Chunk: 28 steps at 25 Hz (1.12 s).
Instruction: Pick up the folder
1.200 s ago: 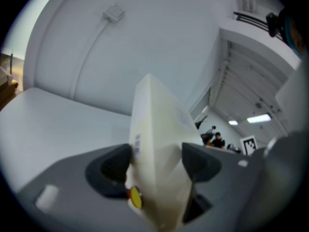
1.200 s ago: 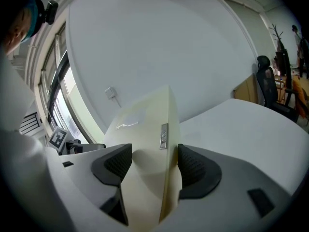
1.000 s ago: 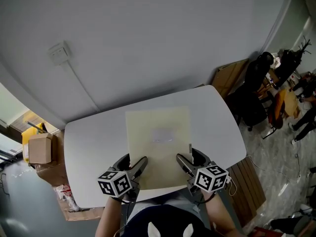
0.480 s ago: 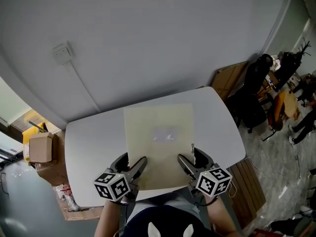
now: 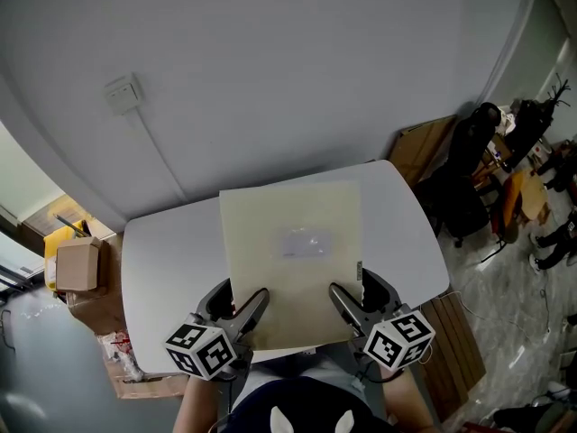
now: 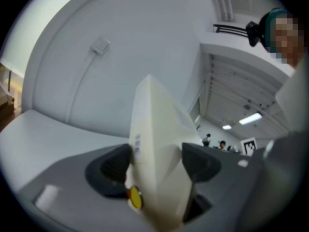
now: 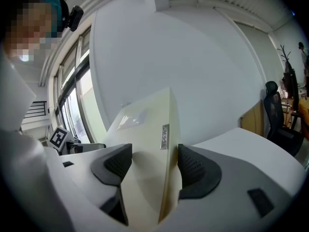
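Observation:
A pale cream folder with a clear label pocket is held up above the white table, tilted toward me. My left gripper is shut on its near left corner, and my right gripper is shut on its near right corner. In the left gripper view the folder stands edge-on between the dark pads, with a small yellow dot by the left pad. In the right gripper view the folder rises between the ribbed pads, a small sticker on its edge.
A plain grey wall with a socket box and a cable stands behind the table. Cardboard boxes sit on the floor at left. A black office chair and a wooden board stand at right.
Both grippers have raised the folder, which looks larger and closer now. The grippers have moved slightly toward me and apart.

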Each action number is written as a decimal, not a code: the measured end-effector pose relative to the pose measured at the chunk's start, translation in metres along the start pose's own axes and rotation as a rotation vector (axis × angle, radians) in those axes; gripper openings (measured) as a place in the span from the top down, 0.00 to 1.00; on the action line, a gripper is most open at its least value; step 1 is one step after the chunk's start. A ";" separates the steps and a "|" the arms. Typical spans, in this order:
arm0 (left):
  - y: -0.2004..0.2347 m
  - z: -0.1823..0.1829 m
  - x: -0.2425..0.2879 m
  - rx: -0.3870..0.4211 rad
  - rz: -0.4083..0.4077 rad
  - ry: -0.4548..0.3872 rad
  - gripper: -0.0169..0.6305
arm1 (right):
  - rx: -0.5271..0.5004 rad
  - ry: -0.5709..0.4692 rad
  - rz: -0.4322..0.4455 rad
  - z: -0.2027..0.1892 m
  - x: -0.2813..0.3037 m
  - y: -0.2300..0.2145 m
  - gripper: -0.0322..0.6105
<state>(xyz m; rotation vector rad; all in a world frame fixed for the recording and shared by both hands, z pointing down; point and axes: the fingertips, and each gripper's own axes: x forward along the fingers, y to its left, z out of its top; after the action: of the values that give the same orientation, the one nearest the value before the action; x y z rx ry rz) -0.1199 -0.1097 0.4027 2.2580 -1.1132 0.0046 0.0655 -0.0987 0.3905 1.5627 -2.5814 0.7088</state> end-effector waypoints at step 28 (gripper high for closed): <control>-0.022 0.037 -0.040 0.069 -0.012 -0.118 0.44 | -0.081 -0.112 0.016 0.039 -0.021 0.044 0.48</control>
<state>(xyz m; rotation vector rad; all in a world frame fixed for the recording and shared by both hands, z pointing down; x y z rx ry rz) -0.1393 -0.0903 0.3504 2.3520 -1.1776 -0.0976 0.0461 -0.0800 0.3346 1.6034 -2.6666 0.5250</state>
